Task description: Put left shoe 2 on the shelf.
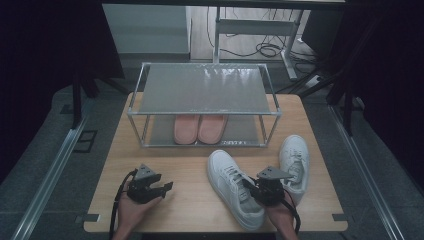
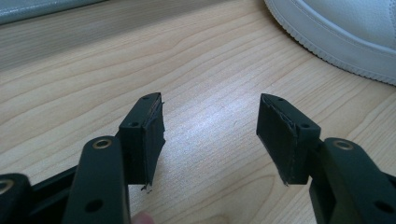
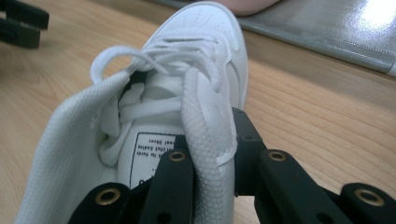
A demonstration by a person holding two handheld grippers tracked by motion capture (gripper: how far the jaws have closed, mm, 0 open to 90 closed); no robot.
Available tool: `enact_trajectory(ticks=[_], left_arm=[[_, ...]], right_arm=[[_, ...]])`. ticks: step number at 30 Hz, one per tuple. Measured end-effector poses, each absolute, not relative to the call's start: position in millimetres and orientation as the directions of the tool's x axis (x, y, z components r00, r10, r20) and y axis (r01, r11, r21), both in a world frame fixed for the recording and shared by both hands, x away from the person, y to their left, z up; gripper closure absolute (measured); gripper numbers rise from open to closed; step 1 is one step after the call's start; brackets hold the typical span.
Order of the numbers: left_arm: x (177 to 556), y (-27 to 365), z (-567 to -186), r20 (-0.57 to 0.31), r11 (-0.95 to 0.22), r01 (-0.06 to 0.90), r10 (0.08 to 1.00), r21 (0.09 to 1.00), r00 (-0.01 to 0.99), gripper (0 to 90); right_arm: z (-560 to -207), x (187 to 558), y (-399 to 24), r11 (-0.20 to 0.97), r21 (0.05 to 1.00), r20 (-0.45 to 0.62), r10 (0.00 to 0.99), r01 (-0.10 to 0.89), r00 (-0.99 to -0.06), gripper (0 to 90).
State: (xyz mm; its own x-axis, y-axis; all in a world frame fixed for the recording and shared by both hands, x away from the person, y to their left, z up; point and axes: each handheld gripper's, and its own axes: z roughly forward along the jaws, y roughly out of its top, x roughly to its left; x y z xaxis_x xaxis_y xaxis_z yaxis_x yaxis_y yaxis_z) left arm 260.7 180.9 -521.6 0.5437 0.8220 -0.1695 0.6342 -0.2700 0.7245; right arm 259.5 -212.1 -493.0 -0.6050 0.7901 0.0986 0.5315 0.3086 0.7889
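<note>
A wooden desk carries a two-level metal shoe rack at its far side; a pair of pink slippers sits side by side on the rack's lower shelf, toes toward the person, while the grey upper shelf is bare.

Two white sneakers lie on the desk in front of the rack, to the right of centre; the nearer sneaker points its toe toward the rack and slants slightly left, and the second sneaker lies just beside it to the right, close to the desk's right edge.

The right tongs are closed on the nearer sneaker at the side wall of its opening (the padded collar is pinched between the two black jaws, one inside the shoe and one outside); in the right gripper view the sneaker runs away from the camera, laces loose, a printed label visible on the inside of the tongue; whether the sole rests on the desk or is raised I cannot tell.

The left tongs are held low over bare wood at the near left, well apart from the sneaker, jaws spread wide with nothing between them; in the left gripper view the sneaker's ribbed sole edge shows at the upper right.
</note>
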Motion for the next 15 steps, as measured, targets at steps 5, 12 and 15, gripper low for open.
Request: enact_trajectory(ticks=[5, 12, 15], left_arm=[[260.6, 184.5, -520.6, -0.174, -0.258, 0.637, 0.828, 0.726, 0.533, 42.0], [260.4, 184.7, -520.4, -0.175, -0.258, 0.636, 0.827, 0.727, 0.535, 42.1], [260.5, 184.6, -520.6, -0.175, -0.258, 0.637, 0.827, 0.726, 0.534, 42.1]], right_arm=[[-489.8, 259.1, -212.1, 0.267, 0.813, 0.127, 0.786, 0.517, -0.605, 82.8], [-482.9, 257.1, -211.4, 0.238, 0.832, 0.149, 0.774, 0.501, -0.616, 82.9], [-479.4, 255.8, -210.8, 0.243, 0.837, 0.140, 0.771, 0.490, -0.621, 82.9]])
